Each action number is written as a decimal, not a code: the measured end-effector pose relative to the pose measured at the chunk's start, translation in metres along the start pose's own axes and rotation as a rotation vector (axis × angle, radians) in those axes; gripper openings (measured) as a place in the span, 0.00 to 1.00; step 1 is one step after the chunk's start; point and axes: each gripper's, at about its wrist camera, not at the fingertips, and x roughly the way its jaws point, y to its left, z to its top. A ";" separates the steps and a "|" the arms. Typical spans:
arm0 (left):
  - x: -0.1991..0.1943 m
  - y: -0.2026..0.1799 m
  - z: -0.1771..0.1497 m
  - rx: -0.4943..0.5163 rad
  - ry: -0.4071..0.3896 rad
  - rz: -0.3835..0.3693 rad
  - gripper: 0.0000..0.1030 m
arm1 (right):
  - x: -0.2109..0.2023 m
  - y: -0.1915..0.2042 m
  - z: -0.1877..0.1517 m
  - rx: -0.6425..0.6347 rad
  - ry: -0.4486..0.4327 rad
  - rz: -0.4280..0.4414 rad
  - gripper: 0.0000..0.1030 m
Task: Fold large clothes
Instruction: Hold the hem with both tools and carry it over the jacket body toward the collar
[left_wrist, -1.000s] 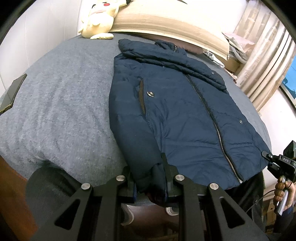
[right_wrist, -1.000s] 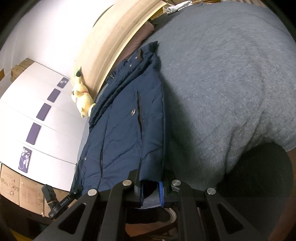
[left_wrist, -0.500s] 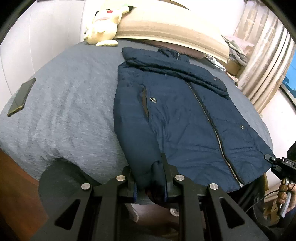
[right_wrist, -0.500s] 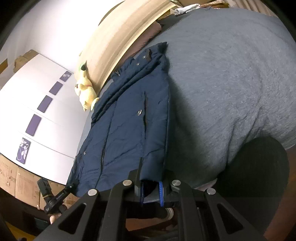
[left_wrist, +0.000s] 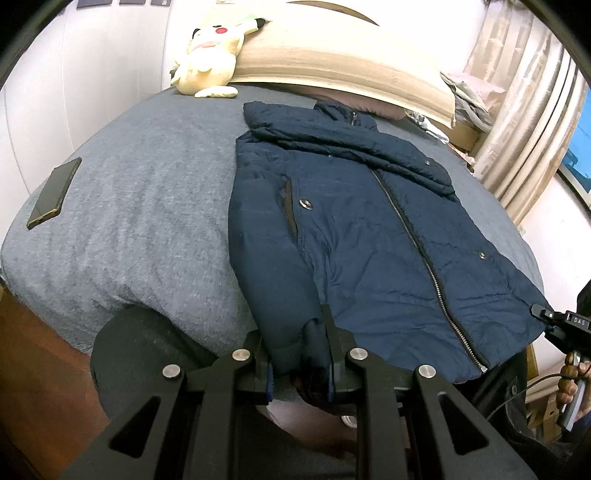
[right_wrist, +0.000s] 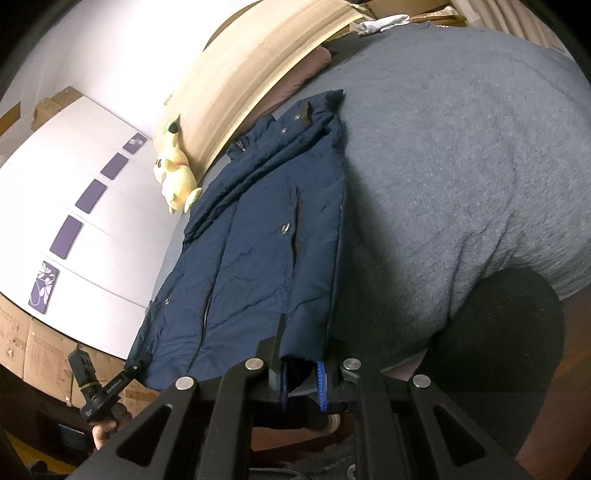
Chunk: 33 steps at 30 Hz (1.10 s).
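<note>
I'm working in a home bedroom: a bed under a grey fleecy blanket, a curved beige wooden headboard, a yellow plush toy against it, pleated beige curtains, and stacked brown cardboard boxes by the white wall.

Both my wrist cameras sit close at the bed's foot edge, angled down toward the headboard; both share the navy jacket, seen from opposite hem corners.
</note>
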 end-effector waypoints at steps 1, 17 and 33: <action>-0.001 0.000 0.001 0.001 -0.003 0.000 0.20 | 0.000 -0.001 0.001 -0.001 0.001 0.001 0.12; -0.004 0.000 -0.003 0.002 -0.004 0.001 0.20 | -0.002 -0.002 0.004 -0.022 0.014 -0.007 0.12; -0.012 -0.003 0.008 0.012 -0.044 0.008 0.19 | -0.012 0.004 0.007 -0.036 -0.020 0.028 0.11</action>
